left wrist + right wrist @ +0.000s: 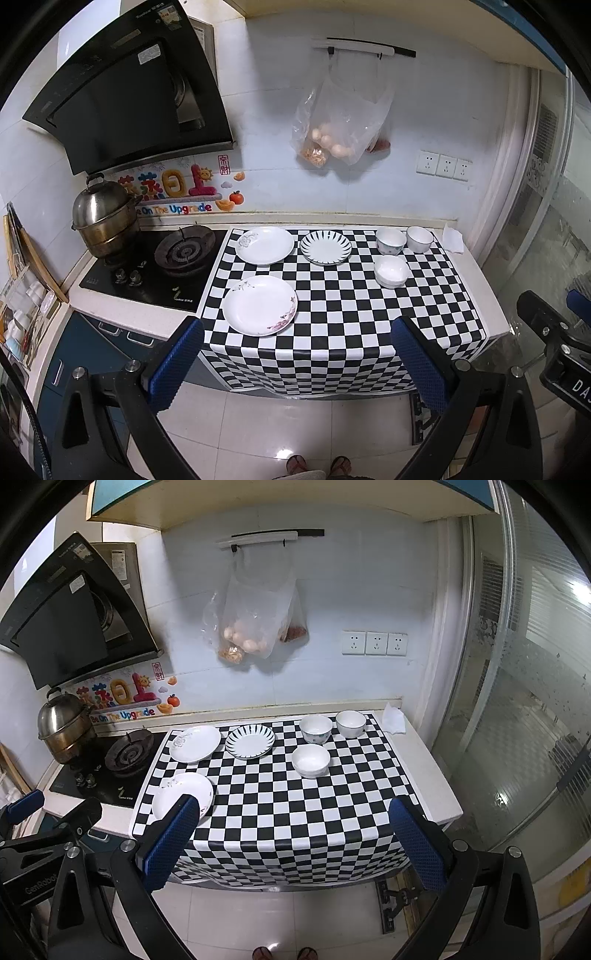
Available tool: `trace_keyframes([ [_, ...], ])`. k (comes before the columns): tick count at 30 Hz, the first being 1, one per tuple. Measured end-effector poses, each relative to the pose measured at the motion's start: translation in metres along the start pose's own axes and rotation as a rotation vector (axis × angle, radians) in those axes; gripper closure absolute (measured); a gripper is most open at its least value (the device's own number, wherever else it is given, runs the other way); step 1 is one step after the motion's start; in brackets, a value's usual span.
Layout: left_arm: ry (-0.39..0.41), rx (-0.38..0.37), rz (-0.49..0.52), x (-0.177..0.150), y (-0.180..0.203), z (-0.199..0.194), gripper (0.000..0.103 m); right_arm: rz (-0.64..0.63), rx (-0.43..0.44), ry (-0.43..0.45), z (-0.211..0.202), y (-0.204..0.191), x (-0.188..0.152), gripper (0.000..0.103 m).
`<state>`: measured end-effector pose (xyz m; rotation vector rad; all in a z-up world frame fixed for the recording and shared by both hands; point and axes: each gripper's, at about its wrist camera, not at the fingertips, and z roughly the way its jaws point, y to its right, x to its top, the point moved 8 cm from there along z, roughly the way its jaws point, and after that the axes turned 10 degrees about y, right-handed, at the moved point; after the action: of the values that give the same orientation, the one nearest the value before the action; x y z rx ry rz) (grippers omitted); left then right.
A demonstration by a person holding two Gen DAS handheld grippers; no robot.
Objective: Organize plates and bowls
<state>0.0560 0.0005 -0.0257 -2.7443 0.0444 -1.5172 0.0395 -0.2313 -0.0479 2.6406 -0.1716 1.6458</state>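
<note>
On the checkered cloth (343, 314) lie three plates: a white floral plate at front left (259, 305) (173, 798), a white plate at back left (264, 245) (194, 743), and a blue-striped plate (325, 247) (250, 741). Three bowls stand to the right: a patterned bowl (390, 240) (316, 729), a white bowl (419, 238) (350, 723), and a white bowl in front (391, 270) (311, 760). My left gripper (297, 360) and right gripper (293, 843) are open and empty, held in front of the counter's edge.
A gas hob (155, 266) with a steel steamer pot (101, 218) is to the left under a range hood (129, 96). Plastic bags of food (340, 122) hang on the wall. A tissue (453, 239) lies at back right. A glass door (524, 701) stands on the right.
</note>
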Motion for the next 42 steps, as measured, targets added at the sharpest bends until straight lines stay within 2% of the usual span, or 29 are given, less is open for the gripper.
trace_keyframes([
  [42,0.026,0.011,0.004,-0.001,-0.001,-0.006,0.0,0.009,-0.001,0.006,0.013,0.008,0.006,0.0],
])
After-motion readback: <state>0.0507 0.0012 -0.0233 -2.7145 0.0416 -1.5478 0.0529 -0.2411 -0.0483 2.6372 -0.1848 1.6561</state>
